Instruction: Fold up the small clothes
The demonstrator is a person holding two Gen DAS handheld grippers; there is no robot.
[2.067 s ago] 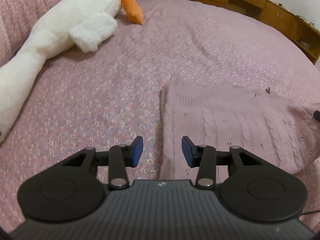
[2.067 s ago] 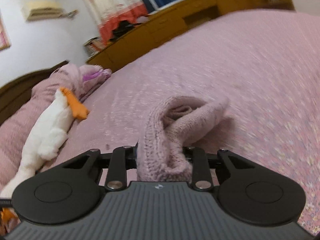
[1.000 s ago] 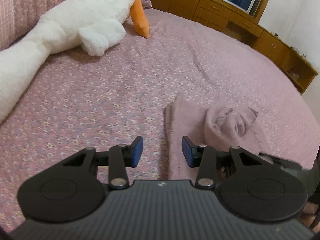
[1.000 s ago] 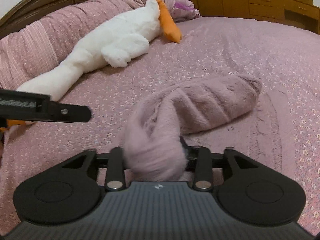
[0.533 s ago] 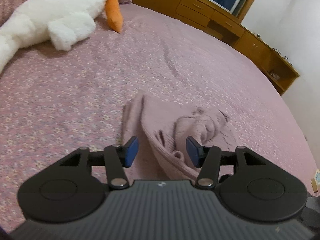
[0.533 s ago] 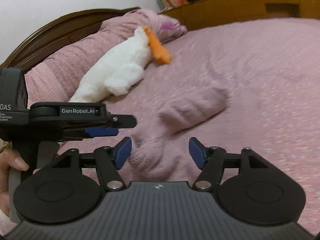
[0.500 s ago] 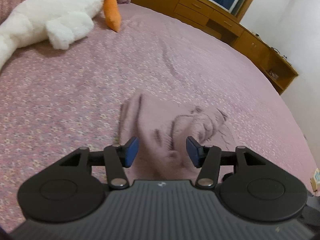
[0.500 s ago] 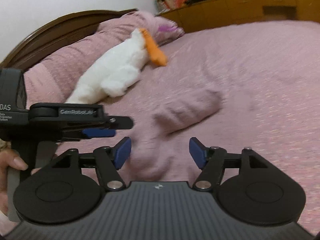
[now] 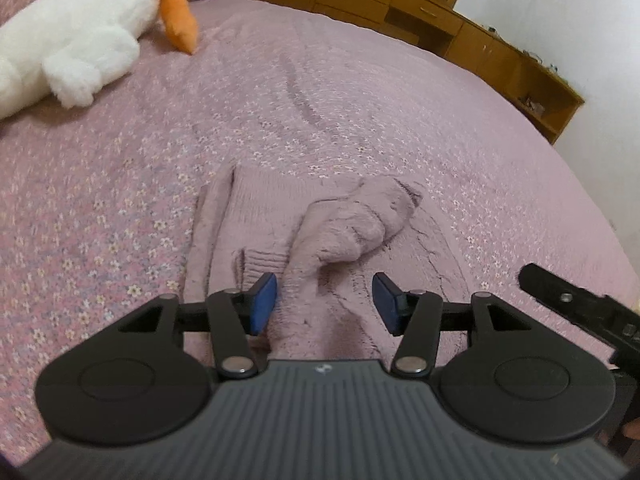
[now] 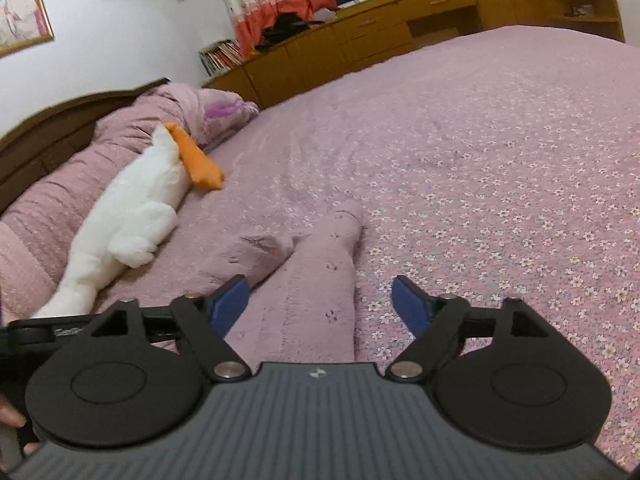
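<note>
Mauve knitted garment (image 9: 320, 232) lies lengthwise directly ahead of both the left gripper (image 9: 324, 304) and right gripper (image 10: 320, 304); both empty, jaws spread.

The near end of the pink knit garment (image 9: 320, 232) was hidden behind the left gripper (image 9: 324, 300) body, and in the right wrist view its near end likewise ran under the right gripper (image 10: 320, 304) body. The white plush goose (image 9: 72, 44) was cut off by the left and top edges of the left wrist view, its tail end out of frame. A framed picture (image 10: 20, 8) on the wall was cut by the left edge, its figures too small to tell.
</note>
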